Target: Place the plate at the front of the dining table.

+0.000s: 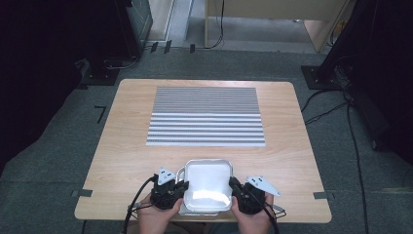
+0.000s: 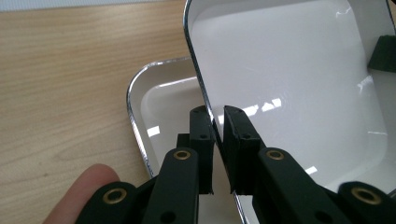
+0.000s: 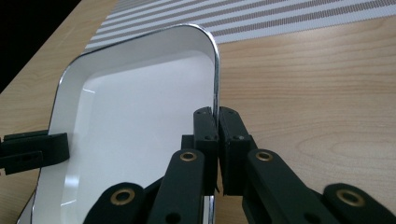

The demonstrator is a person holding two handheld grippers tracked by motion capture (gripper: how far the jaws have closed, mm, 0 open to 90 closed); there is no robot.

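Top tray (image 1: 208,181), near table (image 1: 122,146) edge below the striped mat (image 1: 206,116), on a second tray (image 2: 161,100). Your left gripper (image 1: 179,187) clamps its left rim, right gripper (image 1: 235,187) its right rim. Stiff, light, slippery: lift level.

Nothing to read here: no lettering, label, brand or number shows on any surface in these views, just plain, unmarked faces.
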